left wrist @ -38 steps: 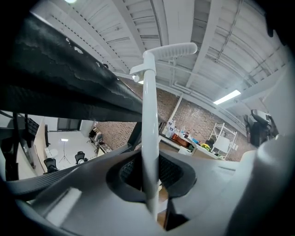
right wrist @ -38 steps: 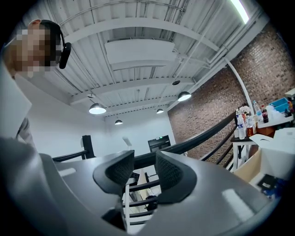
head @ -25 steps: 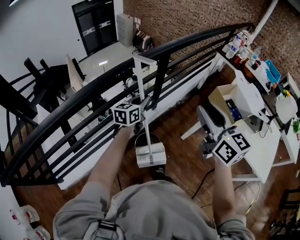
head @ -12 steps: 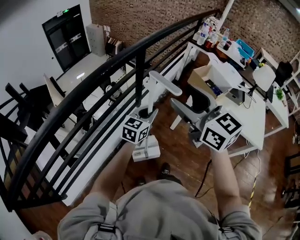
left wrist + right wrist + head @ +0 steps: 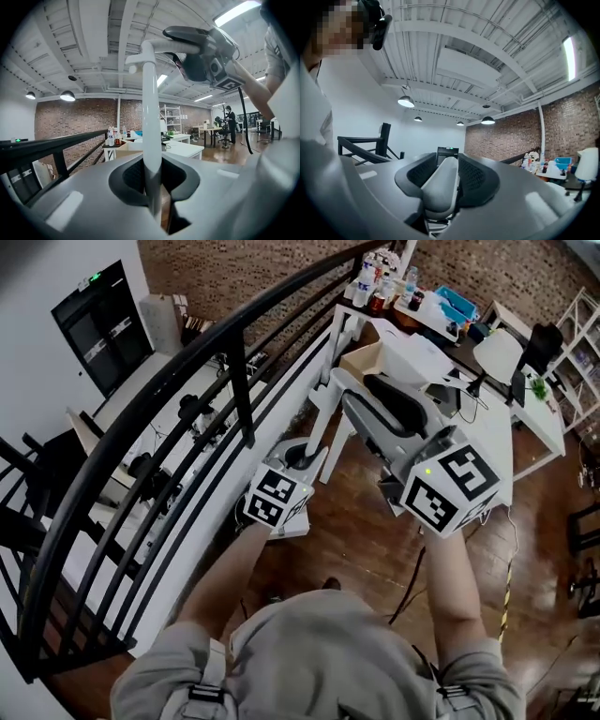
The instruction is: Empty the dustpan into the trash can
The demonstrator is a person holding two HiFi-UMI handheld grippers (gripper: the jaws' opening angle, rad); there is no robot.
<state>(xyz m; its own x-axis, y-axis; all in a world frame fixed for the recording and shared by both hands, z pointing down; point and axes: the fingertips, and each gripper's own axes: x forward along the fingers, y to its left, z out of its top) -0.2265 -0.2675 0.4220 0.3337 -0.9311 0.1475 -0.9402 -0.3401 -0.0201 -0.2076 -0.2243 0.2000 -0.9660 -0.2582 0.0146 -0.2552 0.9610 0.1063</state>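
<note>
The dustpan's white upright pole is clamped between the jaws of my left gripper, which is shut on it. In the head view the left gripper is at centre. The pole rises from it, and the pan is mostly hidden under the marker cube. My right gripper holds the broom's grey handle next to the pole's top. Its jaws are closing on that handle, which lies between the pads of the right gripper. No trash can is in view.
A black metal railing runs diagonally just ahead, with a lower floor beyond it. A white desk carries a cardboard box at the upper right, with bottles behind. Wooden floor lies underfoot.
Both grippers have swung right along the railing and risen with their tools. The dustpan's pan, in full view below the left cube a second ago, has slipped behind it.
</note>
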